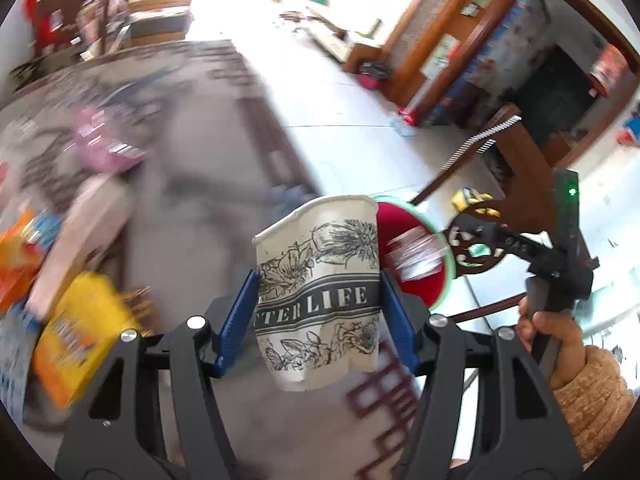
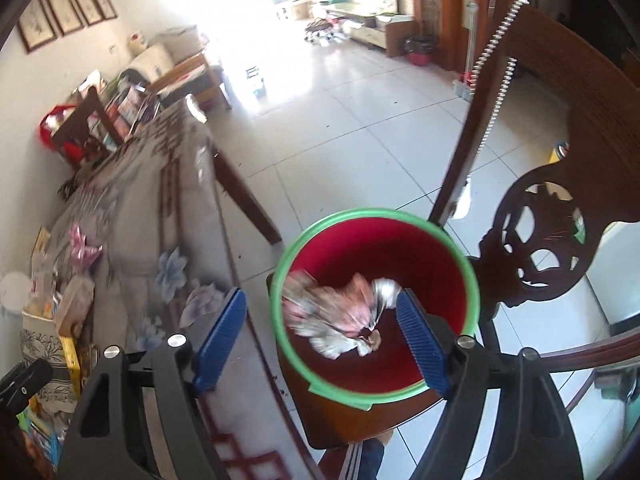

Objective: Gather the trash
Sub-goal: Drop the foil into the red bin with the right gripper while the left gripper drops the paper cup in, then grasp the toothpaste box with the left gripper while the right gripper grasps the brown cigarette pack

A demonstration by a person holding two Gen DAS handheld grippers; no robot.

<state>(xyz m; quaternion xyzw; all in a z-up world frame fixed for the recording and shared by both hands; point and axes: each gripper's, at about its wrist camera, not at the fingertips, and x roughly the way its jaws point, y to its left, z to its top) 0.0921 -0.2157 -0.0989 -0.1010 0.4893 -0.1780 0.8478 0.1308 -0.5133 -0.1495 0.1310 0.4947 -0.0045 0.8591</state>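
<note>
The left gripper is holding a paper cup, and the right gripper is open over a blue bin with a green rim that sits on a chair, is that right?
Not quite: the bin is red inside, not blue, as the right wrist view shows. The rest holds: the left gripper is shut on the paper cup, and the right gripper is open over the green-rimmed bin on the chair.

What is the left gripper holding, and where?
The left gripper squeezes a white paper cup with black flower print by its sides, around the middle.

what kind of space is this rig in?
Likely a home dining and living room: a cloth-covered table with clutter, a carved wooden chair carrying the red trash bin, framed pictures on the wall, tiled floor.
</note>
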